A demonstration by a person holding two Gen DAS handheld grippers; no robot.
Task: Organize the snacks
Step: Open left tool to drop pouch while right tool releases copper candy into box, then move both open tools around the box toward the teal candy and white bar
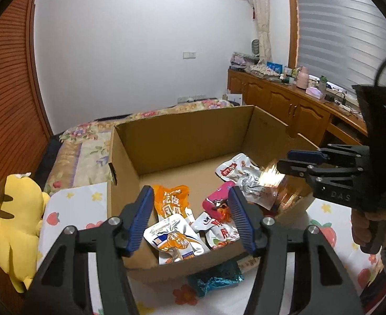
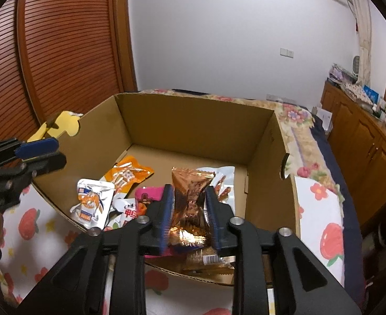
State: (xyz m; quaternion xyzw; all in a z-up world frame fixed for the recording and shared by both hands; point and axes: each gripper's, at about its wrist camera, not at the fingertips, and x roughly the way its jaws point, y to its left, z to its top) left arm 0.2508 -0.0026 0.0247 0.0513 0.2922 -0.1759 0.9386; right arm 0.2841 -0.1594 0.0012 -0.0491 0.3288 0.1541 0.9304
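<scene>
An open cardboard box [image 1: 182, 136] [image 2: 193, 120] stands on the bed. Inside lie an orange packet [image 1: 170, 200] [image 2: 125, 174], a silver-and-orange packet [image 1: 175, 241] [image 2: 91, 203], a pink packet [image 1: 216, 200] [image 2: 147, 199], a white-and-red packet [image 1: 221, 229] and a white packet [image 1: 236, 169]. My right gripper [image 2: 190, 204] is shut on a copper foil packet [image 2: 190, 199] [image 1: 279, 186] over the box's near right part. My left gripper [image 1: 190, 220] is open and empty above the box's near wall. A teal foil packet [image 1: 215, 279] lies outside, in front of the box.
A yellow plush toy [image 1: 14, 225] lies left of the box. The bed has a fruit-print sheet [image 2: 321, 210] and a floral quilt [image 1: 87, 144]. A wooden cabinet [image 1: 284, 99] with clutter stands to the right. A slatted wooden door [image 2: 61, 47] is on the left.
</scene>
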